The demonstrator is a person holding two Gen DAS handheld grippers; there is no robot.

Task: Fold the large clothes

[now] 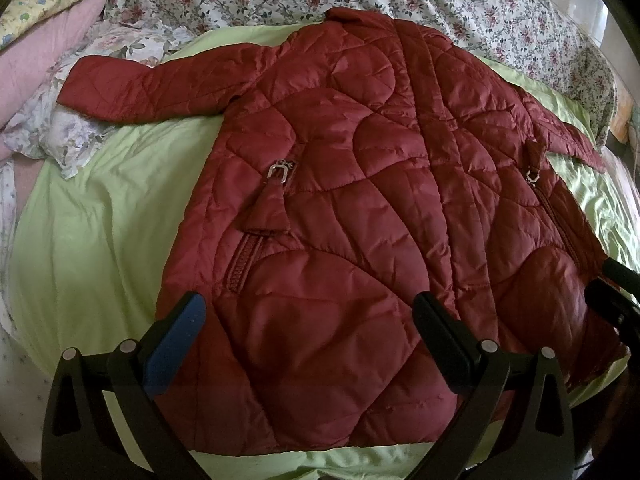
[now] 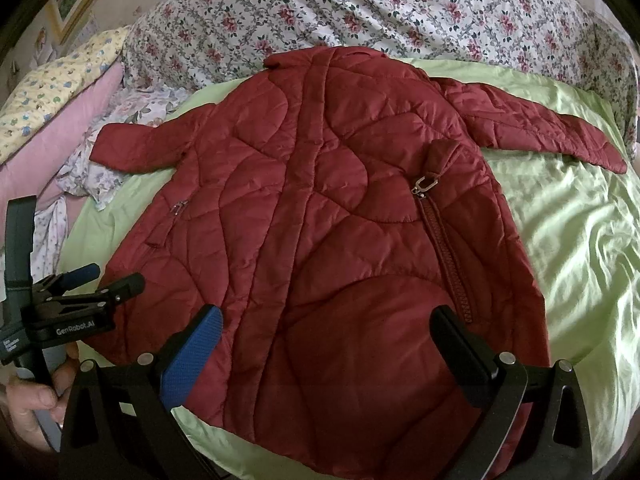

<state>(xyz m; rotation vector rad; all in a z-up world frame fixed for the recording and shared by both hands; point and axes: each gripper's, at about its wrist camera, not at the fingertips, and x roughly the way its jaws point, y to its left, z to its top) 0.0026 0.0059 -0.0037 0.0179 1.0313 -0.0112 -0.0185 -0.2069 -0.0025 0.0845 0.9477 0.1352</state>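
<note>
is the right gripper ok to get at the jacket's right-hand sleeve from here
Probably yes: the right gripper is open above the hem, and the sleeve lies flat on the green sheet with nothing over it.

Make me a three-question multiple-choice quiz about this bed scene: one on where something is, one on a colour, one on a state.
1. The jacket lies on:
A. the light green sheet
B. a wooden floor
C. a chair

2. The jacket's colour:
A. navy
B. dark red
C. grey

3. The right tongs are:
A. clamped on a sleeve
C. shut on nothing
B. open, holding nothing

Answers: 1 A, green fabric shows around the body and hem. 2 B, the quilted shell is dark red in both views. 3 B, the fingers stand wide apart above the hem; the left tongs are open too.
</note>
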